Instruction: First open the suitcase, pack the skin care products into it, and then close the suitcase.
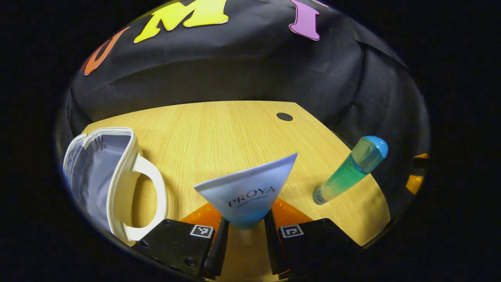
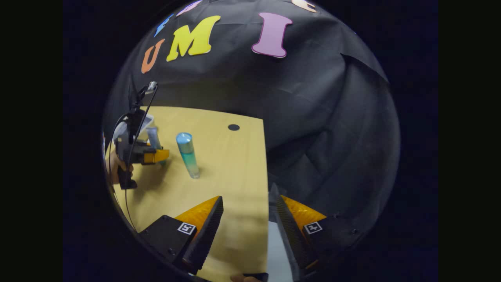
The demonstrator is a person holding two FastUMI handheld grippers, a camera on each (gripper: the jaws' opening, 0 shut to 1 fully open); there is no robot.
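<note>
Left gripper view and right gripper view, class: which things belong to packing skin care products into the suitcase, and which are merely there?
Belong to the job:
- white suitcase, open
- blue tube, held by the left gripper
- green bottle with blue cap, standing on the table

Merely there:
- wooden table
- black round spot on the table

Pale-blue tube (image 1: 250,188), teal blue-capped bottle (image 1: 350,171)

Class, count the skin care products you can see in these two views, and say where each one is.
2. A pale blue tube is clamped in the left tongs. A blue-capped green bottle stands on the table, right of the tube. The open suitcase may hide more.
</note>
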